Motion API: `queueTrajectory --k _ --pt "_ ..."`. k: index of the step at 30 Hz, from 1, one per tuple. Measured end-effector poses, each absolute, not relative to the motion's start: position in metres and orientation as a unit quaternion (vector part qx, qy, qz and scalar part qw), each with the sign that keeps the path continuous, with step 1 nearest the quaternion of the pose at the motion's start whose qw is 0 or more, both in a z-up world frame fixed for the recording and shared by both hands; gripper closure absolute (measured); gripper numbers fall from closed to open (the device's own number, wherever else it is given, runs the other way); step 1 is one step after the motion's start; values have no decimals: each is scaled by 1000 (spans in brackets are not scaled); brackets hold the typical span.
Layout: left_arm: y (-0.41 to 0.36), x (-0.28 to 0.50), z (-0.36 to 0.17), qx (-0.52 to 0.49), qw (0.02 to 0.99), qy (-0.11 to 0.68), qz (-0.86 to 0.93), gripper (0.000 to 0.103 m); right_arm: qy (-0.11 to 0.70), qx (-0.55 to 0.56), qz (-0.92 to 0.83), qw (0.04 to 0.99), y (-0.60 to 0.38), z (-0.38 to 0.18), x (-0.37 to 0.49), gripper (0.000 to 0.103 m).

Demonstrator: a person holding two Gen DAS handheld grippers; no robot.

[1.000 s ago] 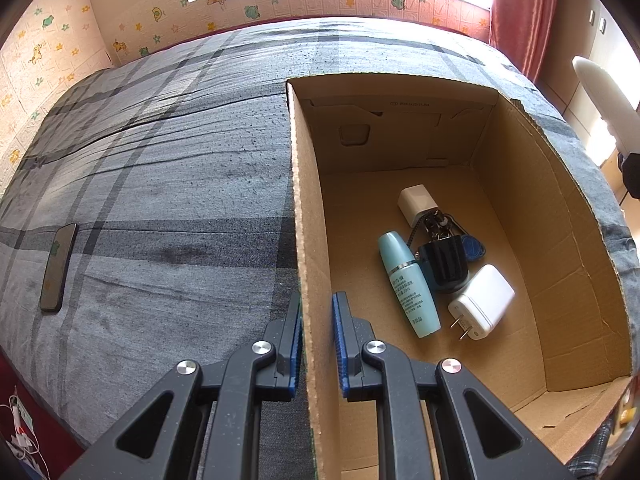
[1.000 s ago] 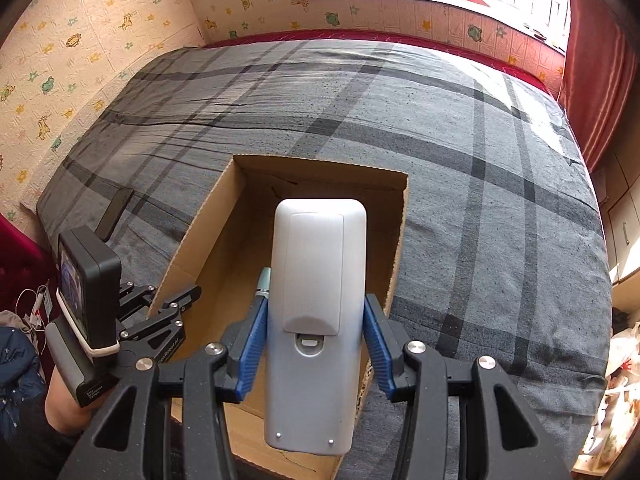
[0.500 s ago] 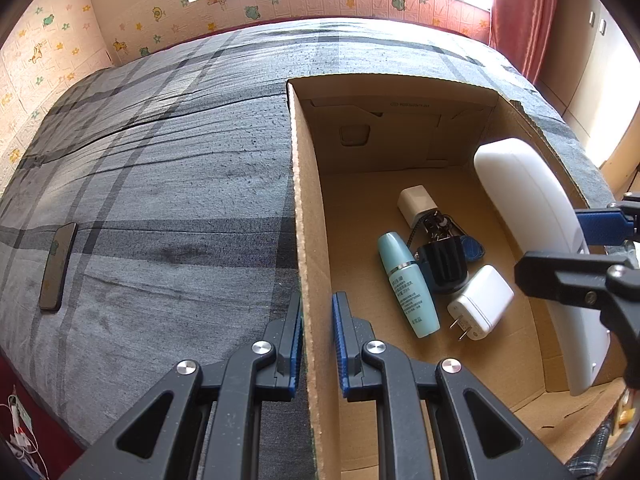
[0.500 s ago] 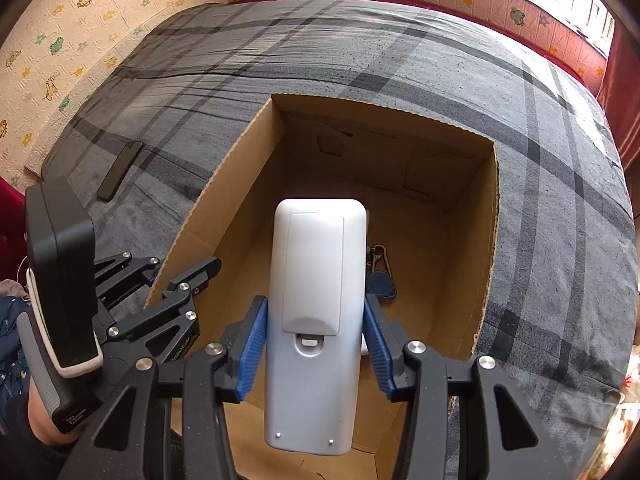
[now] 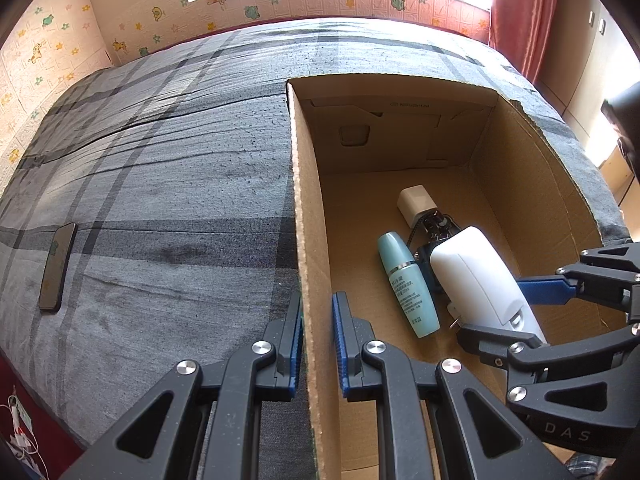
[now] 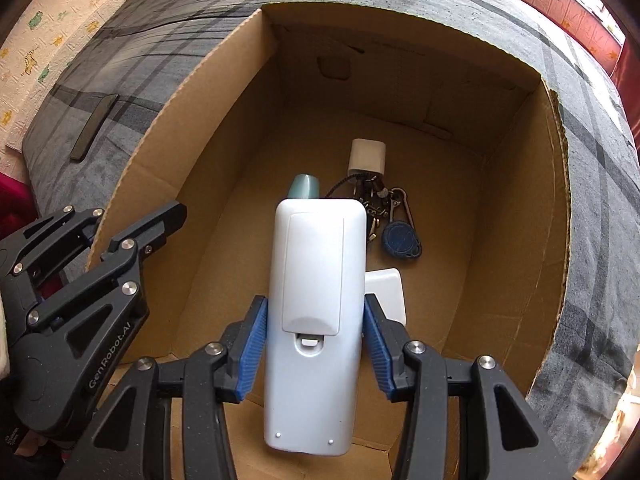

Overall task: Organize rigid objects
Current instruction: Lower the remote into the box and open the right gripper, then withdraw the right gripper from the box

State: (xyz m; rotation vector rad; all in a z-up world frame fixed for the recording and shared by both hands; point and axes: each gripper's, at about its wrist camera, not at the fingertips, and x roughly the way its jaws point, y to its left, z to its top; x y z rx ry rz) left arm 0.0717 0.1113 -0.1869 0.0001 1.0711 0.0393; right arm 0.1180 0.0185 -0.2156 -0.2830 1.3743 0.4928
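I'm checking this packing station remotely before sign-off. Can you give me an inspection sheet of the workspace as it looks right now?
Surface: bed with grey plaid cover; open cardboard box sits on it.
Job's things: white remote held over the box; inside lie a teal bottle, keys, small white plug and white charger.
Clutter: dark phone flat on the cover, outside the box.
Grippers: left gripper shut on the box's left wall; right gripper shut on the remote.
Cables: white wires at the bed's lower left edge.
Surroundings: cartoon-print wall, bright window, red curtain.
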Motion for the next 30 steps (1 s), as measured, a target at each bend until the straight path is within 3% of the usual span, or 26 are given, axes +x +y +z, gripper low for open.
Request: queueTrajectory --k 23,30 --pt "111 71 -187 3 860 510 19 88 647 -138 205 721 19 -234 113 52" --pt "110 72 -187 4 860 510 20 88 624 -149 203 739 17 -218 107 43"
